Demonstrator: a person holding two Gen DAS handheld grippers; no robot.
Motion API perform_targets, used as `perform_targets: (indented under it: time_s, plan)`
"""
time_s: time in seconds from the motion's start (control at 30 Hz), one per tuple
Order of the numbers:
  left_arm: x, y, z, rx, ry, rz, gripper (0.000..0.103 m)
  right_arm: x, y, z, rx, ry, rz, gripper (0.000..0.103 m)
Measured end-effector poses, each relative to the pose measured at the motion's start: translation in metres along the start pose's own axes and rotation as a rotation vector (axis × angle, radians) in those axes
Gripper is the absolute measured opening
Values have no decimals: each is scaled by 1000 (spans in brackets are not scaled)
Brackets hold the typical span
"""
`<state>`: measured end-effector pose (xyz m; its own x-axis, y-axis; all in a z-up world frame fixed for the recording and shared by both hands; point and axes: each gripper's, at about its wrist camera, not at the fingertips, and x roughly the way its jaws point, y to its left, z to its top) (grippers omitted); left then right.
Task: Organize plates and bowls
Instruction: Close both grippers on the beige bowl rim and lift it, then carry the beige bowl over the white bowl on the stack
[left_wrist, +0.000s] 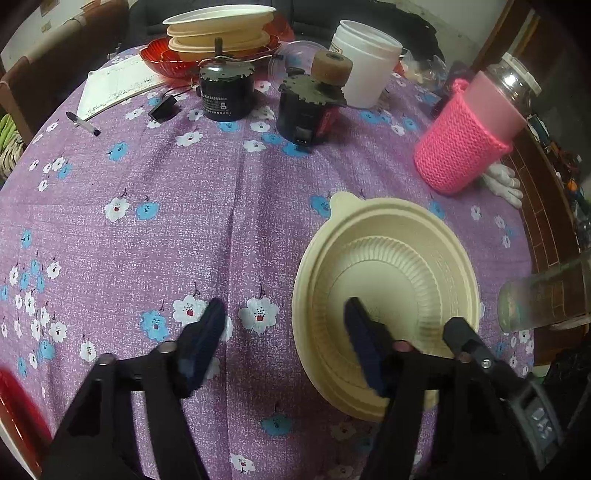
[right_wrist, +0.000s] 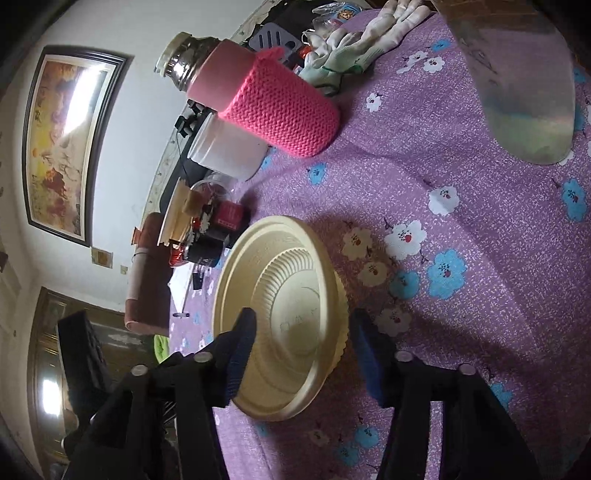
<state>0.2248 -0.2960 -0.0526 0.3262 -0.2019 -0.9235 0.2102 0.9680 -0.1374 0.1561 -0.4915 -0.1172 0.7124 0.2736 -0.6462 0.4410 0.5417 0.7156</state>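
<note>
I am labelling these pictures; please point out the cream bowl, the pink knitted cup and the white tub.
cream bowl (left_wrist: 388, 273), left wrist view, ribbed inner wall.
pink knitted cup (right_wrist: 284, 110), right wrist view, knitted sleeve.
white tub (left_wrist: 364, 66), left wrist view, side wall.

Both fisheye views are evenly and rather dimly lit, and they bow the purple flowered tablecloth (left_wrist: 221, 206) into a dome, with black vignetting in the corners. In the right wrist view, glare washes over the glass of the dark-framed painting (right_wrist: 66, 140) at 9 o'clock. The blue-padded fingertips (left_wrist: 207, 332) are smeared (motion blur, it seems). A soft shadow lies along the cream ribbed plastic bowl (right_wrist: 280, 317), towards 1 o'clock.
</note>
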Motion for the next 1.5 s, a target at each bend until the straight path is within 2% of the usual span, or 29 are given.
perform_targets:
  time_s: [0.07, 0.1, 0.17, 0.23, 0.3, 0.4, 0.53, 0.77, 1.03, 1.27, 1.5]
  plan:
    - [1, 0, -1, 2, 4, -7, 49, 2, -1, 0, -2, 4, -15, 36]
    - [2, -1, -1, 6, 10, -12, 39, 3, -2, 0, -1, 5, -19, 31]
    - [3, 0, -1, -1, 20, -33, 35, 3, -5, 0, 8, 6, -20, 29]
    - [2, -1, -1, 2, 14, -32, 25, 3, -6, 1, 10, 4, -20, 23]
    - [2, -1, -2, 5, 14, -38, 23, 4, -7, 2, 12, 8, -18, 22]
    - [2, 0, -3, 8, 18, -51, 11, 6, -10, 2, 27, 19, -12, 18]
    - [-1, -1, -5, 21, 7, -54, 10, 7, -10, 2, 27, 21, -19, 14]
    - [-12, 5, -11, 15, -1, -77, 10, 7, -11, 0, 41, 42, -2, 12]
    - [-55, 32, -27, -8, -67, -86, 10, -9, 15, -18, -30, 32, 32, 12]
    - [-116, 87, -60, -66, -172, -78, 10, -33, 70, -62, -180, 17, 115, 11]
    - [-168, 137, -113, -86, -276, -24, 10, -54, 110, -132, -312, 47, 177, 11]
